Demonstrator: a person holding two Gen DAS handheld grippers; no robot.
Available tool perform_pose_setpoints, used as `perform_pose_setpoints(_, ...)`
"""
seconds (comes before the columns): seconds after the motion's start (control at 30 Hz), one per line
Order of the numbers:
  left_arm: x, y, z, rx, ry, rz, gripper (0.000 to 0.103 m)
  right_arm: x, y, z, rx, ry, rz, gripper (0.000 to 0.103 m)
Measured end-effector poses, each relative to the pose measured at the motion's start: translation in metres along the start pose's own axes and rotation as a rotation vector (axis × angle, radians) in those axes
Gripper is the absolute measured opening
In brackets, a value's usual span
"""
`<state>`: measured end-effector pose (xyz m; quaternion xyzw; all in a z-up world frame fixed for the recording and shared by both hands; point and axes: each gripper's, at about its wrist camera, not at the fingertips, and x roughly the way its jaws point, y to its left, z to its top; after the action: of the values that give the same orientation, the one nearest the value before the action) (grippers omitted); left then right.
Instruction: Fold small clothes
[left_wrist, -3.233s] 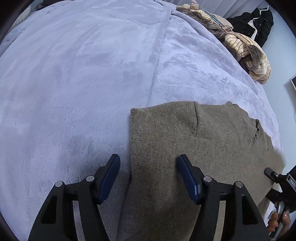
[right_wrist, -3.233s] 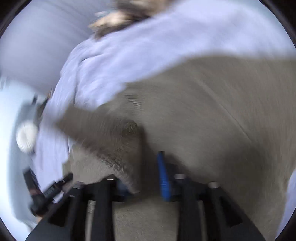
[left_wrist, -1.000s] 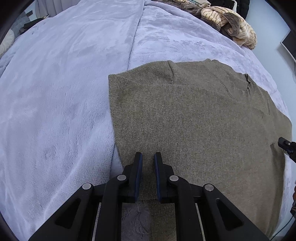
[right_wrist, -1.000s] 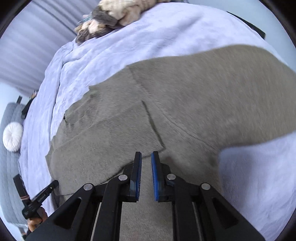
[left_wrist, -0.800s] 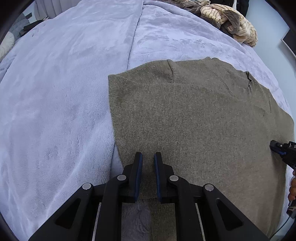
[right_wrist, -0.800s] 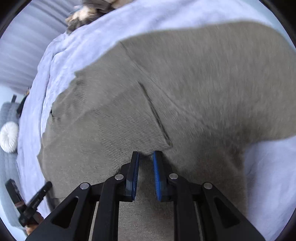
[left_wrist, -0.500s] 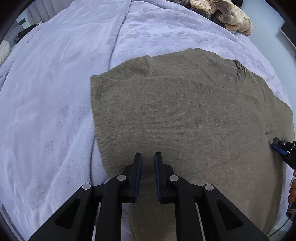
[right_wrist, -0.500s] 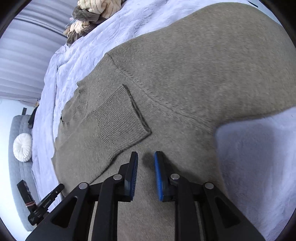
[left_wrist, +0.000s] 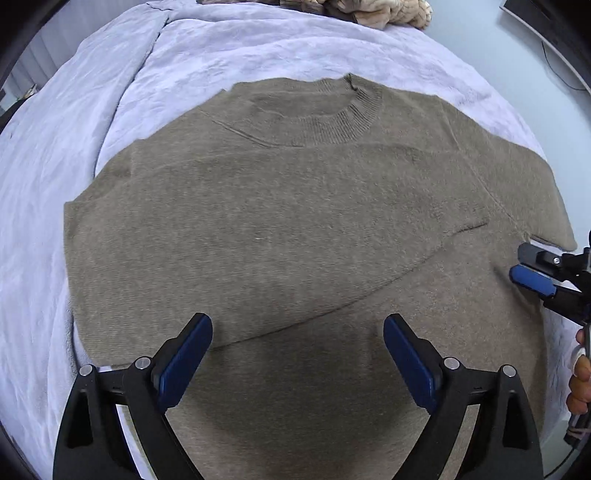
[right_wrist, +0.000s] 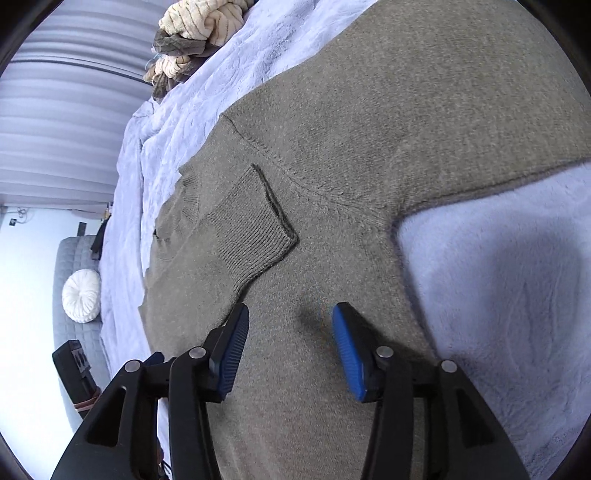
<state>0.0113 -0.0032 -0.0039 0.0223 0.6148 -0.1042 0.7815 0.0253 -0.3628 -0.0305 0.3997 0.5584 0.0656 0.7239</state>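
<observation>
Both tongs (left_wrist: 297, 354) (right_wrist: 290, 341), jaws opening, hover empty above the flat sweater (left_wrist: 277, 229).

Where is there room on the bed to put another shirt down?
Left of the sweater the blanket is bare, and so is the strip between its collar and the clothes pile. Under its armpit there is bare blanket too. The sweater fills the middle.

Lilac plush blanket (left_wrist: 258, 48); striped clothes heap (right_wrist: 195, 22) far end; round white cushion (right_wrist: 81, 295), perhaps sofa.
</observation>
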Motion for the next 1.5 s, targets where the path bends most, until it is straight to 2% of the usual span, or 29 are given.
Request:
perform_pose_setpoints(0.13, 0.005, -0.013, 0.007, -0.011, 0.010, 0.002, 0.095, -0.010, -0.013, 0.003, 0.042, -0.007, 0.046, 0.057)
perform_pose_setpoints(0.2, 0.006, -0.019, 0.009, -0.011, 0.009, 0.007, 0.102, -0.017, -0.018, 0.005, 0.052, -0.018, 0.051, 0.061)
perform_pose_setpoints(0.33, 0.011, -0.039, 0.015, 0.003, 0.012, -0.008, 0.102, -0.037, -0.033, 0.012, 0.075, -0.051, 0.049, 0.062)
perform_pose_setpoints(0.37, 0.012, -0.043, 0.016, 0.007, 0.018, -0.012, 0.102, -0.044, -0.038, 0.014, 0.083, -0.065, 0.039, 0.074)
perform_pose_setpoints(0.43, 0.014, -0.050, 0.018, 0.008, 0.034, -0.024, 0.102, -0.055, -0.046, 0.016, 0.094, -0.101, 0.040, 0.084)
perform_pose_setpoints(0.57, 0.021, -0.055, 0.021, -0.022, 0.076, -0.063, 0.102, -0.074, -0.067, 0.021, 0.148, -0.148, 0.030, 0.084)
perform_pose_setpoints(0.63, 0.024, -0.059, 0.017, -0.037, 0.094, -0.055, 0.102, -0.081, -0.077, 0.023, 0.179, -0.162, 0.033, 0.084)
perform_pose_setpoints(0.7, 0.027, -0.060, 0.017, -0.020, 0.103, -0.064, 0.102, -0.088, -0.087, 0.025, 0.209, -0.179, 0.027, 0.084)
perform_pose_setpoints(0.87, 0.023, -0.076, 0.019, 0.000, 0.096, -0.064, 0.102, -0.110, -0.111, 0.035, 0.277, -0.245, 0.002, 0.084)
perform_pose_setpoints(1.07, 0.015, -0.103, 0.040, -0.022, 0.063, -0.068, 0.102, -0.141, -0.148, 0.050, 0.378, -0.359, -0.052, 0.084)
perform_pose_setpoints(1.27, 0.019, -0.127, 0.062, -0.058, 0.059, -0.061, 0.102, -0.152, -0.189, 0.062, 0.513, -0.444, 0.034, 0.084)
perform_pose_setpoints(1.43, 0.024, -0.139, 0.076, -0.104, 0.054, -0.079, 0.102, -0.153, -0.207, 0.074, 0.595, -0.486, 0.117, 0.084)
perform_pose_setpoints(1.47, 0.024, -0.141, 0.079, -0.110, 0.051, -0.081, 0.102, -0.153, -0.211, 0.077, 0.617, -0.485, 0.134, 0.082)
perform_pose_setpoints(1.5, 0.021, -0.134, 0.076, -0.113, 0.047, -0.084, 0.102, -0.153, -0.216, 0.079, 0.647, -0.490, 0.158, 0.068)
